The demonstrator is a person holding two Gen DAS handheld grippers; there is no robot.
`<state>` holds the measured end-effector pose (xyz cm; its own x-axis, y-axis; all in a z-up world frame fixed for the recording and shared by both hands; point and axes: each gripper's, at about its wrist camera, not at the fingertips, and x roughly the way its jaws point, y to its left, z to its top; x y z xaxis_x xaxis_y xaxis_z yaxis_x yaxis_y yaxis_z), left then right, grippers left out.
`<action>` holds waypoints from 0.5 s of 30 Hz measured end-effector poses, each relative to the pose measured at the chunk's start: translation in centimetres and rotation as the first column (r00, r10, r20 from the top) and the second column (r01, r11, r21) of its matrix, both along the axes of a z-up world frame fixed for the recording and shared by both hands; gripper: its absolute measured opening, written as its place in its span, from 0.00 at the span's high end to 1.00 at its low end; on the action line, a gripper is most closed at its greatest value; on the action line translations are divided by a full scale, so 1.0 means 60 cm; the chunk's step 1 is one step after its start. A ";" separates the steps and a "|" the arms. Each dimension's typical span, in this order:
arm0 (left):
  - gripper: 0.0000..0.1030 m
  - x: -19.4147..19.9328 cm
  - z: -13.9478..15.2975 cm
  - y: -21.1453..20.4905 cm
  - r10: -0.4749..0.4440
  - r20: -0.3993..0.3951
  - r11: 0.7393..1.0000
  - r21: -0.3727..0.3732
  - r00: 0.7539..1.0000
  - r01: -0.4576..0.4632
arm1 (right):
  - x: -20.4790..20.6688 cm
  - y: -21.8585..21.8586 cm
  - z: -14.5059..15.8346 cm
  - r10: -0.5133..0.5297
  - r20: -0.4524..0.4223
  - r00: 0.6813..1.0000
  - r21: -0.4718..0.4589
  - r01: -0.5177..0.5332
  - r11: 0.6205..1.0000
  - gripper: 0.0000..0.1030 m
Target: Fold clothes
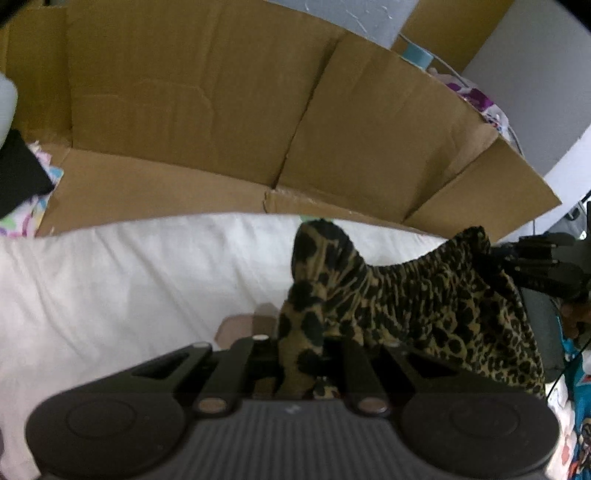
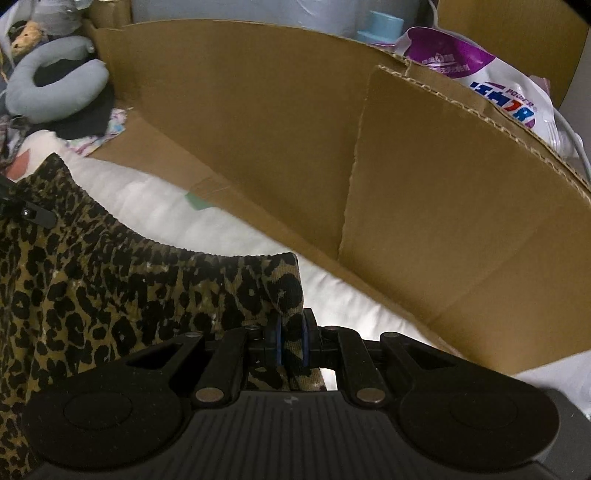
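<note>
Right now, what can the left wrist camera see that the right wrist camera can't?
Only the left wrist view shows the right gripper from outside, pinching the far end of the elastic waistband.

Only the right wrist view shows a grey neck pillow, a purple and white detergent bag behind the cardboard, and a light blue cap.

Both show the leopard-print garment stretched between two shut grippers, the left gripper clamped on its other corner, the white bedding underneath, and the big cardboard box behind.

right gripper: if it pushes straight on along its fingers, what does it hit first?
Right gripper, shut on the leopard-print garment, would likely meet the white sheet first, the cardboard box just beyond; depth is unclear.
</note>
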<state>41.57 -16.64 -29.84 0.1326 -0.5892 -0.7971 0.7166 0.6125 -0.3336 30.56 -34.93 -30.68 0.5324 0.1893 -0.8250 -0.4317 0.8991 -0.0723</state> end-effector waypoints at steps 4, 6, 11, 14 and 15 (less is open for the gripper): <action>0.93 0.016 0.003 -0.017 0.003 0.014 1.000 0.007 1.000 -0.003 | 0.028 0.004 -0.005 -0.005 0.003 1.000 -0.019 0.005 1.000 0.92; 0.93 0.021 0.005 -0.024 0.007 0.022 1.000 0.008 1.000 -0.007 | 0.043 0.006 -0.003 -0.011 0.009 1.000 -0.022 0.011 1.000 0.92; 0.91 0.042 -0.001 -0.036 0.047 0.006 0.999 0.023 0.999 -0.047 | 0.067 0.017 -0.012 -0.018 0.023 1.000 -0.032 0.019 0.999 0.91; 0.81 0.048 -0.016 -0.042 0.084 -0.023 0.995 0.059 0.996 -0.082 | 0.076 0.021 -0.030 -0.041 0.046 0.998 -0.023 0.042 0.999 0.82; 0.78 0.046 -0.018 -0.042 0.088 -0.020 0.994 0.064 0.996 -0.087 | 0.077 0.023 -0.036 -0.050 0.048 0.998 -0.023 0.051 0.998 0.77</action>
<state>44.35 -19.14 -30.90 0.1629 -0.5243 -0.8358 0.6522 0.6929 -0.3075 35.21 -33.53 -32.82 0.5799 0.1416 -0.8023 -0.3811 0.9176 -0.1135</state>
